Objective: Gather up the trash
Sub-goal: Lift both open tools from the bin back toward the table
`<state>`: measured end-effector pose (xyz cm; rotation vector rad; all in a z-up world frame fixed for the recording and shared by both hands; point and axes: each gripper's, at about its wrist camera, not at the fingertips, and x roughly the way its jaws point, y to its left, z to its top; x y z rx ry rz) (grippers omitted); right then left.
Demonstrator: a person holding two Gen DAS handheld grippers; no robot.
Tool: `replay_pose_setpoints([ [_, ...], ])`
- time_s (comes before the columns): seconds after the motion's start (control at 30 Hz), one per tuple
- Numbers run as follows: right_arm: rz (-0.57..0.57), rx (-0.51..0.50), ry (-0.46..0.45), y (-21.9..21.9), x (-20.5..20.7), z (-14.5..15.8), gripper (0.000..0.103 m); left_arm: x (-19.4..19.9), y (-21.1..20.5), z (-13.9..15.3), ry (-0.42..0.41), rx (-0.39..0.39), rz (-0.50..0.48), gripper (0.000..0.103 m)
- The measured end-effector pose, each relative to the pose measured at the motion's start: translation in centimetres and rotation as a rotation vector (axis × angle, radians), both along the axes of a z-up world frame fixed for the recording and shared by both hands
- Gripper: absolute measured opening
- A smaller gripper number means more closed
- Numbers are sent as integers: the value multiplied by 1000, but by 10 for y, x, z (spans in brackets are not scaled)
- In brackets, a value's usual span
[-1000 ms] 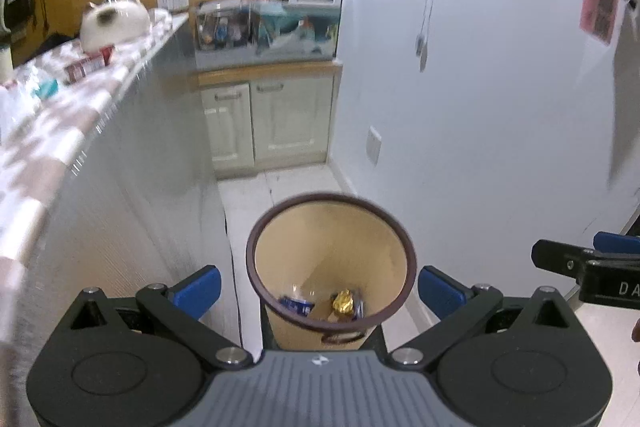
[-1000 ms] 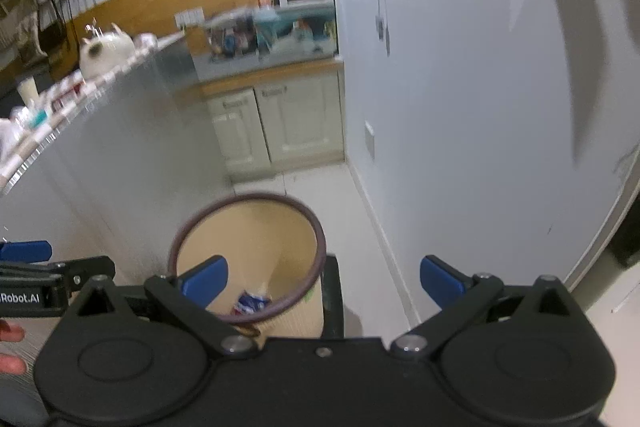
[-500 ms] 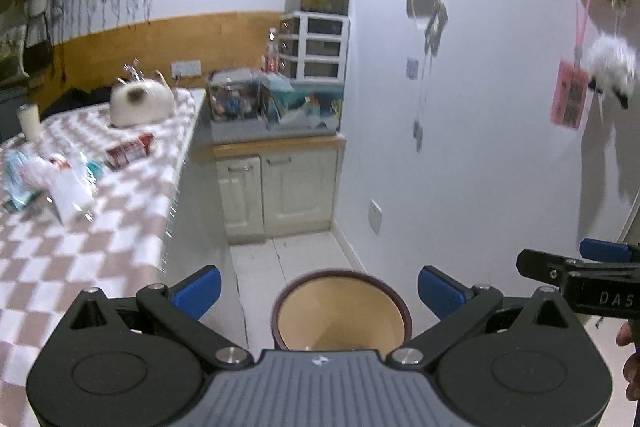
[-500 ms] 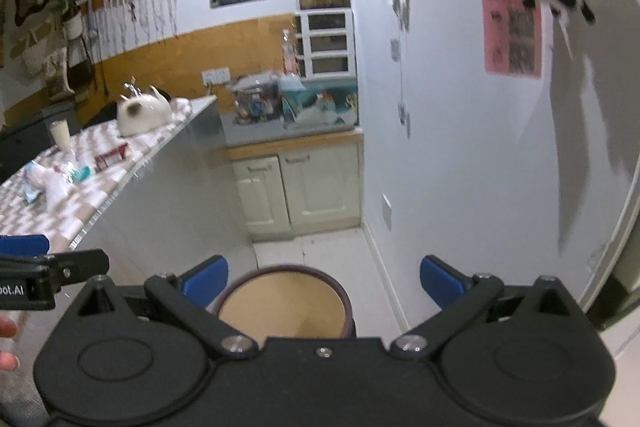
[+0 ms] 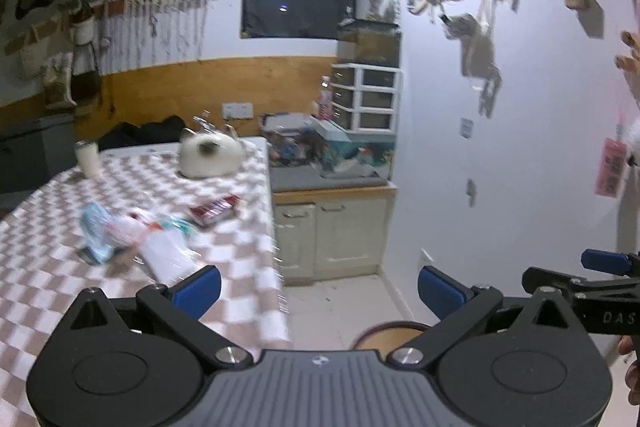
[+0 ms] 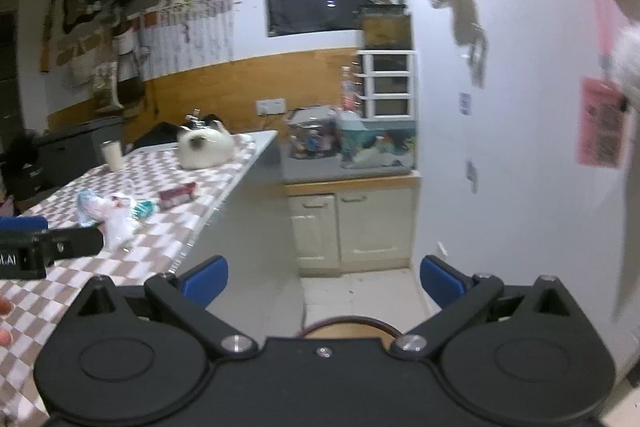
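Now both grippers empty, jaws spread wide: left gripper [image 5: 319, 285], right gripper [image 6: 323, 275]. Trash pile [image 5: 136, 239] on checkered table [image 5: 48, 291], ahead-left of both, left gripper nearer. Red packet [image 5: 215, 209] lies slantwise just beyond, near table edge. Bin [image 5: 386, 334] low, directly beneath grippers. Open air above tabletop

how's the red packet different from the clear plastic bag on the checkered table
The red packet is a flat, dark red rectangle with a tidy shape; the clear plastic bag is pale, see-through and crumpled. The packet lies farther back, toward the white cat-shaped object, while the bag lies nearer the left gripper. Both rest on the checkered table, untouched.
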<state>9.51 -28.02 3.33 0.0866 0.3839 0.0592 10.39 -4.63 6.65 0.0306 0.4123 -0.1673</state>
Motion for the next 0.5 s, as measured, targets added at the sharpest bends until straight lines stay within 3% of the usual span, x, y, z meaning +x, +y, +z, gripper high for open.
replay_pose_setpoints([
  [0.33,107,-10,-20,62,40,20,103,35,80,20,-17,39,90,103],
  [0.5,147,-4,-14,93,60,21,103,61,128,24,-23,7,115,103],
])
